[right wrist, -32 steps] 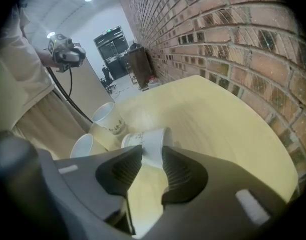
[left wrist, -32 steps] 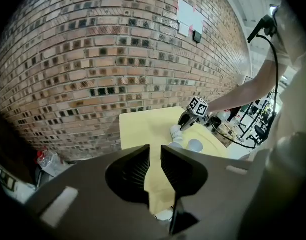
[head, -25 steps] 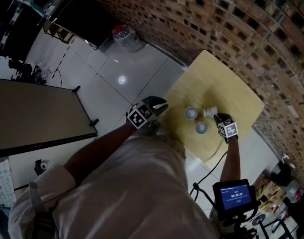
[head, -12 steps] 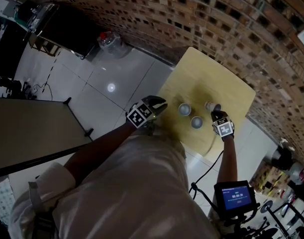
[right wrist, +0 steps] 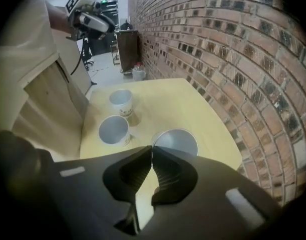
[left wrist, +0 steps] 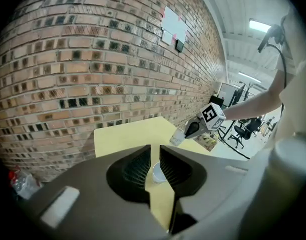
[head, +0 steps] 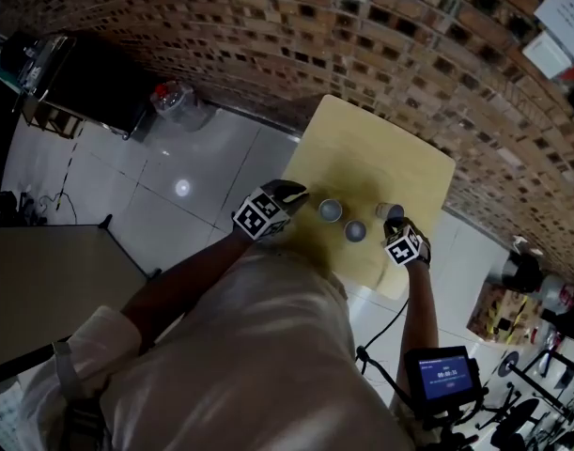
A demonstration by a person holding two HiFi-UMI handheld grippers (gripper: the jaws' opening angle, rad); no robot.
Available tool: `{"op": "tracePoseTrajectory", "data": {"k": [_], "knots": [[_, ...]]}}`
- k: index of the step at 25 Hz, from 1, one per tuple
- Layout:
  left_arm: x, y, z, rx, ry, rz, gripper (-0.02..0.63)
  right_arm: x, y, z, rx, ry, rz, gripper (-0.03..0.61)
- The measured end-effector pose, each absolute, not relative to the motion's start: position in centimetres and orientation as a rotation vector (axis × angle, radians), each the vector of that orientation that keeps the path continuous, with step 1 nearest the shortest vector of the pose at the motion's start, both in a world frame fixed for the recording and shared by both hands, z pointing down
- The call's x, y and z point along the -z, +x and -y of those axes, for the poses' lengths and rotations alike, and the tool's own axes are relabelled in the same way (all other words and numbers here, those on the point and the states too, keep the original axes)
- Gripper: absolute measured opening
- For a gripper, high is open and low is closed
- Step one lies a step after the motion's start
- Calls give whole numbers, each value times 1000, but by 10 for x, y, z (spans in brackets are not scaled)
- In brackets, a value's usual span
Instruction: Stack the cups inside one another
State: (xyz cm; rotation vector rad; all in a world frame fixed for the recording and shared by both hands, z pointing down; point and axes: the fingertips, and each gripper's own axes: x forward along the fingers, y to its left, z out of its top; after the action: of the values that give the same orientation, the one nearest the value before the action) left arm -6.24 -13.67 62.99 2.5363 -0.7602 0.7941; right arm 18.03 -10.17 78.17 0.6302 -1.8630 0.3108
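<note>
white cup (right wrist: 177,140), pinched at its rim by the tightly closed right claw (right wrist: 151,150), likely needed centring upright over the nearest cup (right wrist: 114,129), while the left claw (left wrist: 155,149) hung slightly parted, empty.

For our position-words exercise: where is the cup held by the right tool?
Head view: the held cup is pinched by the right tool over the table, toward its right edge, right of the middle cup.
</note>
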Motion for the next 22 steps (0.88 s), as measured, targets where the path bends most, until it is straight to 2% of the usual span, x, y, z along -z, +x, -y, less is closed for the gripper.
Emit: {"op": "tracePoseTrajectory", "data": {"k": [22], "knots": [[-637,-54,145,-793,2590,559,72,-836,194,18,-267,477,1491,12]]}}
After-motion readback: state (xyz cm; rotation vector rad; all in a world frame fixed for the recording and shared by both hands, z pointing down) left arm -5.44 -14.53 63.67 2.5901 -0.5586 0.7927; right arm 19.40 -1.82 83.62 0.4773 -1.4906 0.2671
